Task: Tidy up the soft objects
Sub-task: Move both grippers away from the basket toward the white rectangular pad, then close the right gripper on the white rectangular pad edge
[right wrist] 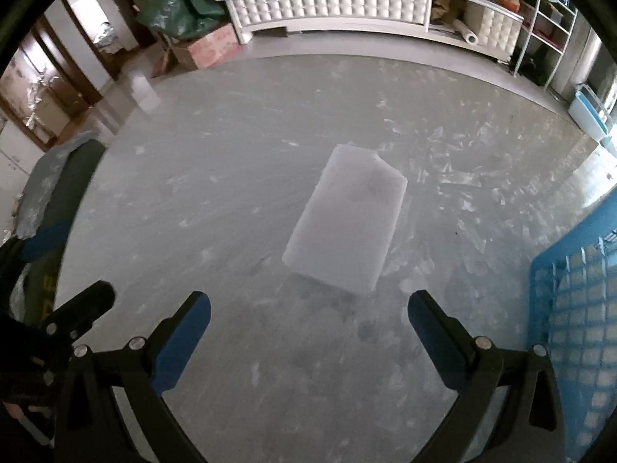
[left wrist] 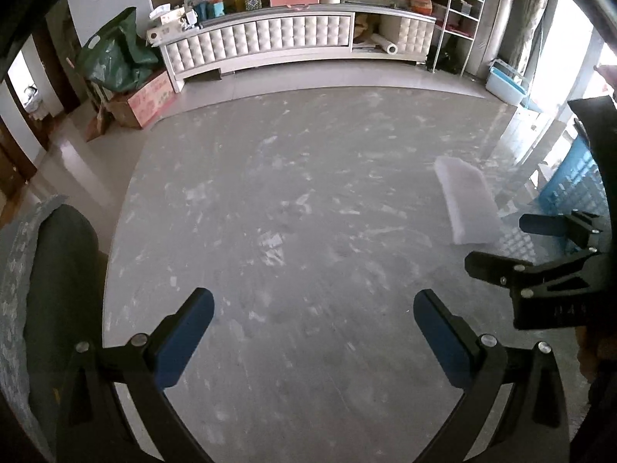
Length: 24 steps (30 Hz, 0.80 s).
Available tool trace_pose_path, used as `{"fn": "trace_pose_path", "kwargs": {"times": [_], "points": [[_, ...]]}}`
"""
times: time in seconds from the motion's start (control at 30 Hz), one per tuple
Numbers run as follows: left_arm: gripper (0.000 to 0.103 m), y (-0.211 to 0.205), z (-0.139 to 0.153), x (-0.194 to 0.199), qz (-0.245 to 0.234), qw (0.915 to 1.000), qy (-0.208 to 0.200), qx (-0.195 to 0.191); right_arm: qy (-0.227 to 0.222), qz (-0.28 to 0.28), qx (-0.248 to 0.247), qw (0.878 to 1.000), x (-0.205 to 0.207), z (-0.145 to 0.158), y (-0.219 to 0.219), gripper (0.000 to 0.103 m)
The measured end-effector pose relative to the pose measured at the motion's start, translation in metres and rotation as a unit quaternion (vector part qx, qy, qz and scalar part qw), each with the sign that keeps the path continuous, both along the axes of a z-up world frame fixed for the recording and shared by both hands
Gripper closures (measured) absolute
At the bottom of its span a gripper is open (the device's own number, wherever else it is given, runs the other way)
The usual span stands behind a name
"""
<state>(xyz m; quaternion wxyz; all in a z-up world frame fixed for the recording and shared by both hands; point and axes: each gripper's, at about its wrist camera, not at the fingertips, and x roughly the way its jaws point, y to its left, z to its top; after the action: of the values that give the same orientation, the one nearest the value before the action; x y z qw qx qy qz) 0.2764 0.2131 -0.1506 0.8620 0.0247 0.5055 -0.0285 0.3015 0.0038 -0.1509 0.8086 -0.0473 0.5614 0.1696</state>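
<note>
A white soft foam pad (right wrist: 347,220) lies flat on the grey marbled table (right wrist: 231,193), just ahead of my right gripper (right wrist: 308,328), which is open and empty. The pad also shows in the left wrist view (left wrist: 468,200) at the right. My left gripper (left wrist: 313,324) is open and empty over bare tabletop. The right gripper (left wrist: 501,247) appears at the right edge of the left wrist view, near the pad. A blue lattice basket (right wrist: 570,308) stands at the right of the pad.
A dark cushion with a grey patterned cloth (left wrist: 46,289) sits at the table's left edge. Beyond the table stand a white tufted cabinet (left wrist: 293,38) loaded with clutter, a green bag on a cardboard box (left wrist: 123,61), and a wire shelf (left wrist: 455,19).
</note>
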Motion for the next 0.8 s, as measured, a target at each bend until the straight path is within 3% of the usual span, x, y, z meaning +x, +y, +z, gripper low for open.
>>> {"fn": "trace_pose_path", "kwargs": {"times": [0.23,0.37,0.5,0.8], "points": [[0.0,-0.004,-0.017,0.019,-0.01,0.9999,0.007,0.003,0.001,-0.034,-0.013,0.999,0.019,-0.015,0.003,0.0],[0.0,-0.006,-0.021,0.022,-0.018,0.9998,0.009,-0.003,-0.01,-0.038,-0.037,0.999,0.023,-0.019,0.008,0.016],[0.0,-0.008,-0.021,0.022,-0.026,0.9996,0.005,-0.005,-0.035,-0.025,-0.051,0.998,0.017,-0.016,0.007,0.049],[0.0,-0.015,-0.006,0.015,-0.037,0.9992,-0.011,-0.006,-0.066,-0.005,-0.032,0.997,-0.014,0.0,-0.012,0.055]]}}
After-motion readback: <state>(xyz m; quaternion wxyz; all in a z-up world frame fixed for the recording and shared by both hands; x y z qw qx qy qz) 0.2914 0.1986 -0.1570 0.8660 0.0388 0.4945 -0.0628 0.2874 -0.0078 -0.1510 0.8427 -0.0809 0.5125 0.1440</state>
